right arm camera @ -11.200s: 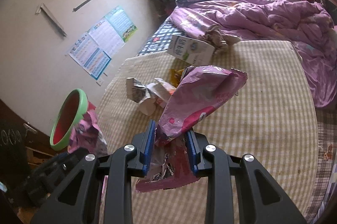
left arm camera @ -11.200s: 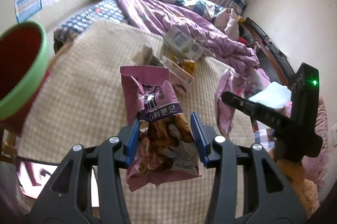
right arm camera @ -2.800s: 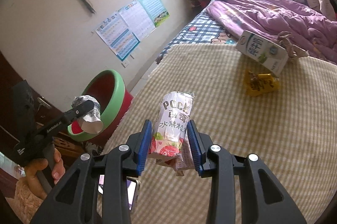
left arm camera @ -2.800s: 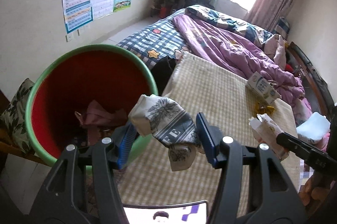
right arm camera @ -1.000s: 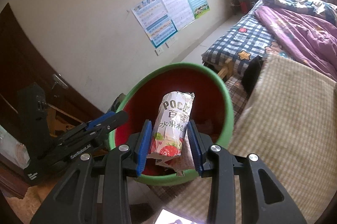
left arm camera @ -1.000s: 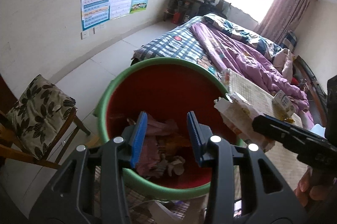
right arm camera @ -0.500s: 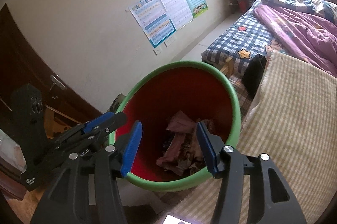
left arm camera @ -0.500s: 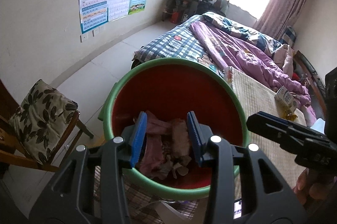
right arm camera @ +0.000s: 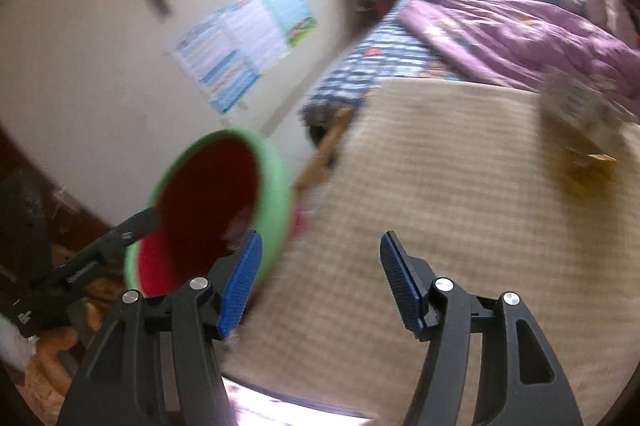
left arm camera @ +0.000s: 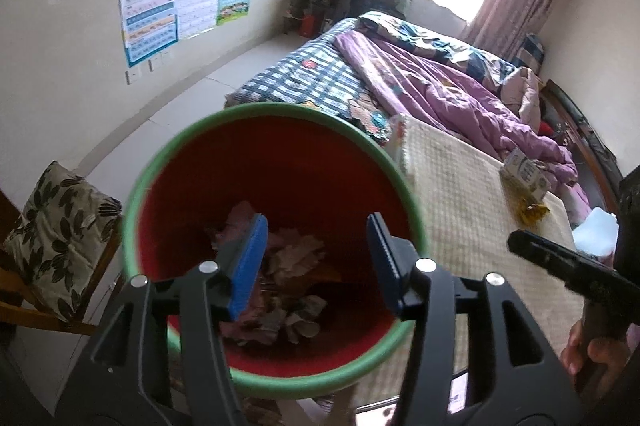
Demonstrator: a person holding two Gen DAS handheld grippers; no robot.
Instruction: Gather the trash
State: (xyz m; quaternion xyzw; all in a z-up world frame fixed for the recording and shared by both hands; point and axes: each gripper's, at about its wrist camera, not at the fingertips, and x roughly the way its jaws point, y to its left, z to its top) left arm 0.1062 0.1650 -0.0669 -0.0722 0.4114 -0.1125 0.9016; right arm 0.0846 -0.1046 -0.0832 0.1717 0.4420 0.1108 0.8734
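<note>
Both grippers empty, jaws opening.
The left gripper (left arm camera: 316, 262) is held over the bin (left arm camera: 276, 117) at frame centre; the right gripper (right arm camera: 320, 282) is spread above the mat (right arm camera: 460, 185), milk carton (right arm camera: 576, 105) at right.

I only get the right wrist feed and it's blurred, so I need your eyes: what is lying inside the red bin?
Observer: The left wrist view looks straight into the red bin; crumpled wrappers cover its bottom.
Operator: Is the left gripper carrying anything?
Observer: No. The left gripper hangs over the bin, jaws opening, nothing between them.
Operator: What's that pale blur beside the yellow wrapper?
Observer: A white carton with green print, lying on the checked mat just beyond the yellow wrapper.
</note>
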